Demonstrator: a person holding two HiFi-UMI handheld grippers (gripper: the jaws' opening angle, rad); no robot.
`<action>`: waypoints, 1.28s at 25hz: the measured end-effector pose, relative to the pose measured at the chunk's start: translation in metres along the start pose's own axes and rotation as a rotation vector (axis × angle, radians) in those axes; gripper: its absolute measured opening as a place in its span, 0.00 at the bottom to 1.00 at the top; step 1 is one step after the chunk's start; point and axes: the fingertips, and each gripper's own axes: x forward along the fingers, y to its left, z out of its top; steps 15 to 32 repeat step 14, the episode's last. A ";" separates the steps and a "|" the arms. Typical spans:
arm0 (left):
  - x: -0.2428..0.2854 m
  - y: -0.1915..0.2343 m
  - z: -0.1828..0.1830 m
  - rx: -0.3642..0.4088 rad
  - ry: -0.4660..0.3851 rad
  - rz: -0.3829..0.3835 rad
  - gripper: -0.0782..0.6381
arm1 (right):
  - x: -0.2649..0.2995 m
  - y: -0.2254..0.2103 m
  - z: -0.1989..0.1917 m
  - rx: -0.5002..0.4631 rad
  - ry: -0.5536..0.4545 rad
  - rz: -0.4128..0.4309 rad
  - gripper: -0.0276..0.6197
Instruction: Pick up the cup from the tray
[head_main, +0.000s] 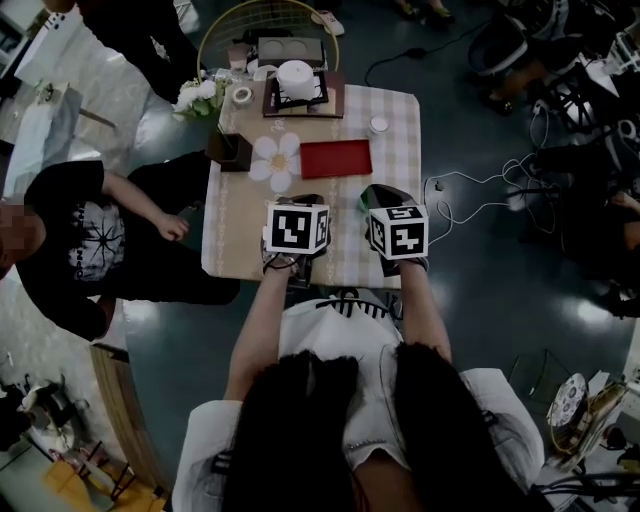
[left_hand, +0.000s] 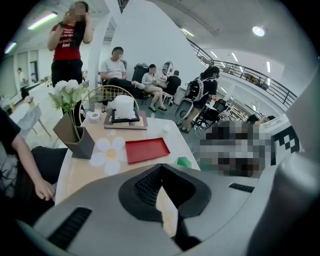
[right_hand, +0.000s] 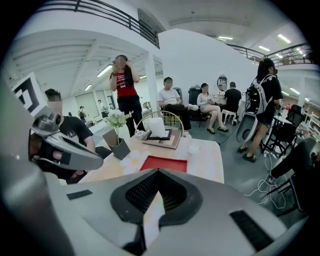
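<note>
Since the one cup-like thing standing on a tray is the white cup (head_main: 295, 76), I take it for the task's thing. It stands upright on a dark tray (head_main: 318, 100) beyond the red tray (head_main: 336, 158), a little to that tray's left in the head view and close to the far edge of the table (head_main: 395, 110). The red tray itself is bare. A small white round thing (head_main: 378, 124) lies just past its far right corner; I cannot tell if it is a lid or a dish. On the near side of the red tray, well apart from the cup, the left gripper (left_hand: 161, 170) and the right gripper (right_hand: 157, 174) both have their jaws closed together with nothing between them. The cup looks plain, smooth-walled and fairly tall, with no handle showing, so I judge it light and somewhat slippery. Its material and whether it holds anything cannot be made out, so a thin wall that dents under a hard squeeze is possible. The safest hold is probably across the wall at or below mid-height, pads on opposite sides, with pressure kept modest so it neither buckles nor tips on the tray. The jaws would need to stand wider than the cup to get round it.
</note>
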 end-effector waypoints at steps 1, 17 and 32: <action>0.000 0.002 0.001 0.007 -0.003 0.005 0.12 | 0.001 0.000 0.001 -0.005 -0.006 -0.004 0.06; -0.002 0.000 -0.006 0.021 -0.002 -0.004 0.12 | -0.005 0.002 -0.006 -0.006 0.005 -0.030 0.06; -0.002 0.000 -0.006 0.021 -0.002 -0.004 0.12 | -0.005 0.002 -0.006 -0.006 0.005 -0.030 0.06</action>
